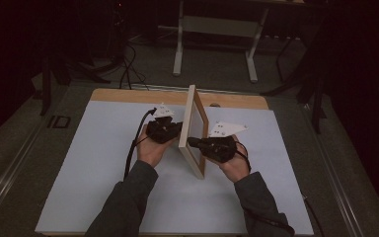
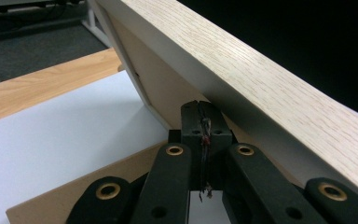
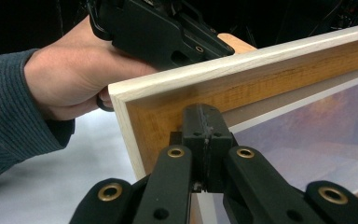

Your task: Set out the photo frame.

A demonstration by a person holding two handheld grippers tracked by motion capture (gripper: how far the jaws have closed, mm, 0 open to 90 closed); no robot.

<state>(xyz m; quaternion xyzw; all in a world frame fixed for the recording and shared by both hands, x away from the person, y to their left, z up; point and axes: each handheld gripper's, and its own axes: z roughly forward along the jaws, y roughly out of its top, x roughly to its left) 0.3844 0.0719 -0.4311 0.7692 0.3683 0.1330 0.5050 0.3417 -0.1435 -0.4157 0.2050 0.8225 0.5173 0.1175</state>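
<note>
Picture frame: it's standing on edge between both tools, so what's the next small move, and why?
Probably tip the picture frame gently toward the white mat. It stands on edge, steadied only by the shut left tool and shut right tool pressing its opposite faces, neither gripping it.

A light wooden picture frame [image 1: 193, 131] stands on edge near the middle of a white sheet [image 1: 94, 163] covering the table, its top leaning a little to the person's left. A strip of bare light wood [image 1: 128, 95] shows along the table's far edge. The black left gripper [image 1: 176, 129] meets the frame from its left side, and the black right gripper [image 1: 191, 142] meets it from the right, so the 2 face each other across it. In the dim light, both sets of jaws appear closed, tips against the frame. Grey-sleeved forearms [image 1: 128, 202] enter from below. A white-legged stand [image 1: 214, 47] sits on the dark floor beyond.
</note>
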